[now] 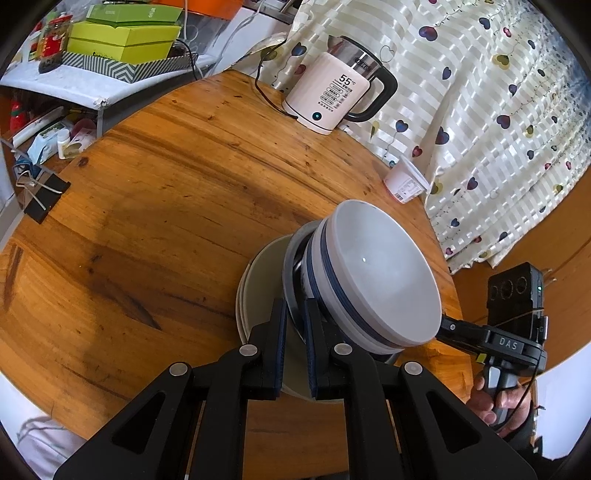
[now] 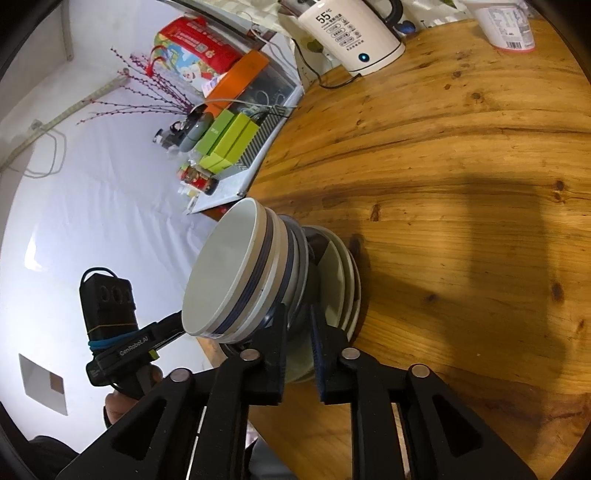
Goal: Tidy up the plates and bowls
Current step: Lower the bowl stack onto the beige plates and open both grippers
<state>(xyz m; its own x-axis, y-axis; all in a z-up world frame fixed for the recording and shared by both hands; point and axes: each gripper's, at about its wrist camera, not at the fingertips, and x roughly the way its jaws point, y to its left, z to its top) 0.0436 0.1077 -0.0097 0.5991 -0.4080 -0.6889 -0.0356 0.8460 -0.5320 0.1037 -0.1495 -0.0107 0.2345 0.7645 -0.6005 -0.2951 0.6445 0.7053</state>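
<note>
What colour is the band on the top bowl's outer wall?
Dark blue, on the white top bowl; clearest in the left wrist view.

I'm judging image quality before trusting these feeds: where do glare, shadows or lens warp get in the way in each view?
Left wrist view: a small glare spot inside the top bowl, a soft shadow on the wooden table, fisheye bending of the table edge, otherwise sharp. Right wrist view: the white surface at left is blown out, a dark shadow falls across the table at right, and the kettle is warped at the rim.
</note>
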